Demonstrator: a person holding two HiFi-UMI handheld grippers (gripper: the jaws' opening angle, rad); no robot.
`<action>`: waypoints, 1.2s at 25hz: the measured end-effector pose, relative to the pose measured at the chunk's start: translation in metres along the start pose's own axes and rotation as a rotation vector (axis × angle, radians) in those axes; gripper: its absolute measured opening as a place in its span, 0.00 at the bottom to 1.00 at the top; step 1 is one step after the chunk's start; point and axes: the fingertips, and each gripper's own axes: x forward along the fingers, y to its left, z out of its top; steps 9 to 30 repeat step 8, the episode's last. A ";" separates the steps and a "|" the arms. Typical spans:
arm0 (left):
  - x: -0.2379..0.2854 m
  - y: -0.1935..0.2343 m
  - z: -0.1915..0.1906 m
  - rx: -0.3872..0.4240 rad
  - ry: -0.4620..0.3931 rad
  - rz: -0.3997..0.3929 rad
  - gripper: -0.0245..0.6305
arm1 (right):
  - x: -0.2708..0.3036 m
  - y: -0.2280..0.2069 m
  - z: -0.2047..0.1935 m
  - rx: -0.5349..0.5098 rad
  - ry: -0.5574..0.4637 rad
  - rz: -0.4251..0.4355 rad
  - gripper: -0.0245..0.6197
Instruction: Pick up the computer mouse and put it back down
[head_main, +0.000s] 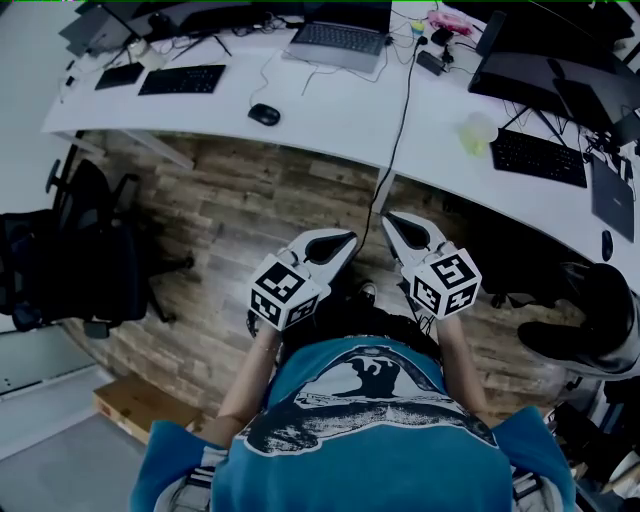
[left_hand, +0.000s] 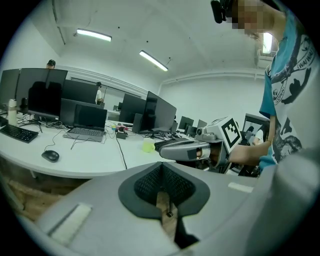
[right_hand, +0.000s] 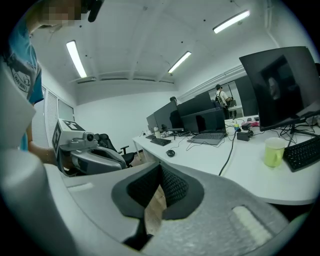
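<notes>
The black computer mouse lies on the curved white desk, left of the middle; it also shows small in the left gripper view and in the right gripper view. Both grippers hang close to the person's body over the wooden floor, well short of the desk. The left gripper has its jaws together with nothing between them, and its tips meet. The right gripper is shut and empty too. The two grippers angle in toward each other.
On the desk are a laptop, a keyboard, a yellow-green cup and another keyboard. A black cable hangs off the desk edge. An office chair stands at the left, a cardboard box on the floor.
</notes>
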 end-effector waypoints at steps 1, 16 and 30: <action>0.001 -0.001 0.000 0.001 0.000 -0.002 0.06 | 0.000 0.000 0.000 -0.001 0.001 0.000 0.04; 0.001 -0.003 0.000 -0.019 -0.011 0.005 0.06 | 0.002 0.004 -0.001 -0.003 -0.002 0.004 0.04; 0.001 -0.003 0.000 -0.019 -0.011 0.005 0.06 | 0.002 0.004 -0.001 -0.003 -0.002 0.004 0.04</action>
